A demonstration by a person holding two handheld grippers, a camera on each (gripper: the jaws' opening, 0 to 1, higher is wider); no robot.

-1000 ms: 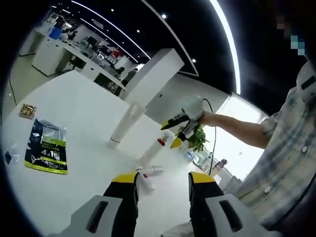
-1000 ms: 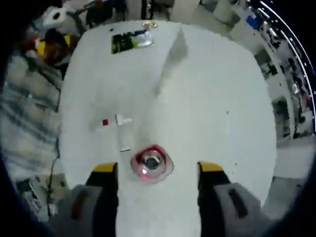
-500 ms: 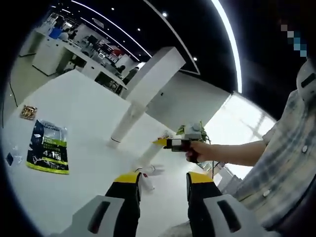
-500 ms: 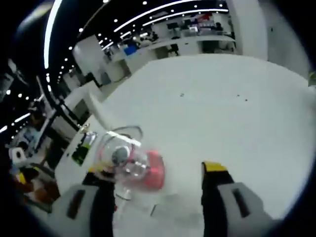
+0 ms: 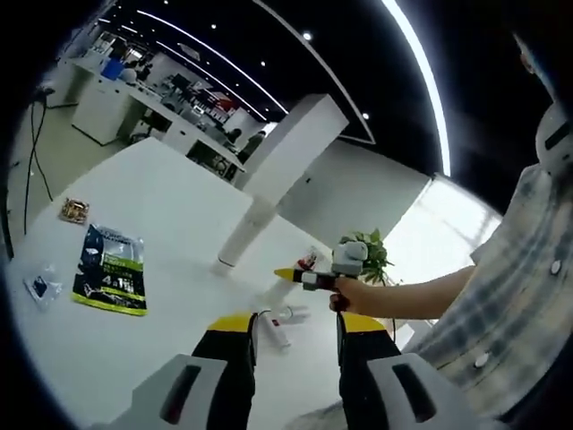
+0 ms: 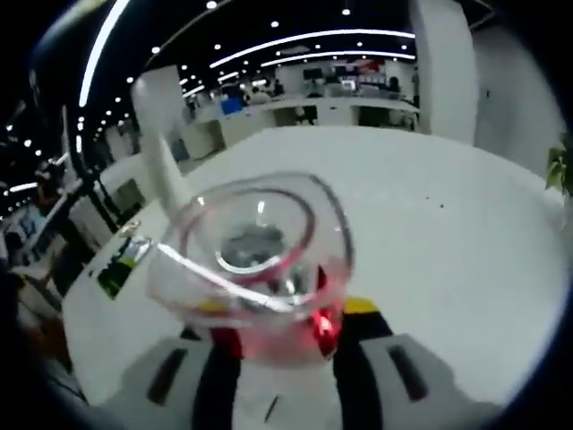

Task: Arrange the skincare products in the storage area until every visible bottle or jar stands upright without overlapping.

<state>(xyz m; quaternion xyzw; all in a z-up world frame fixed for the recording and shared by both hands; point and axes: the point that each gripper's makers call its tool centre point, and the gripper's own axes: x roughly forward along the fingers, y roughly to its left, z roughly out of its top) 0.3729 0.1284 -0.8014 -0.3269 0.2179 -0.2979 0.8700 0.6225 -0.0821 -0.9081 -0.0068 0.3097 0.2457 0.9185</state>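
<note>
A clear jar with a pink-red base (image 6: 255,269) sits tilted between the jaws of my right gripper (image 6: 282,322), which is shut on it. Seen from the left gripper view, a hand holds that right gripper (image 5: 297,270) just above the white table (image 5: 170,206), and the jar (image 5: 311,260) is a small reddish spot at its tip. A white tube with a red mark (image 5: 274,328) lies flat on the table, just beyond my left gripper (image 5: 294,324). The left gripper is open with nothing between its jaws.
A tall white cylinder (image 5: 247,231) stands mid-table. A black-and-green packet (image 5: 111,270), a small clear sachet (image 5: 39,286) and a small brown item (image 5: 73,211) lie to the left. A potted plant (image 5: 369,251) stands behind the hand. The person's checked sleeve (image 5: 501,313) is at the right.
The right gripper has closed on the jar and raised it, tilted, close to its camera. In the left gripper view, the hand with that gripper has dropped towards the table. The left camera shifted slightly.
</note>
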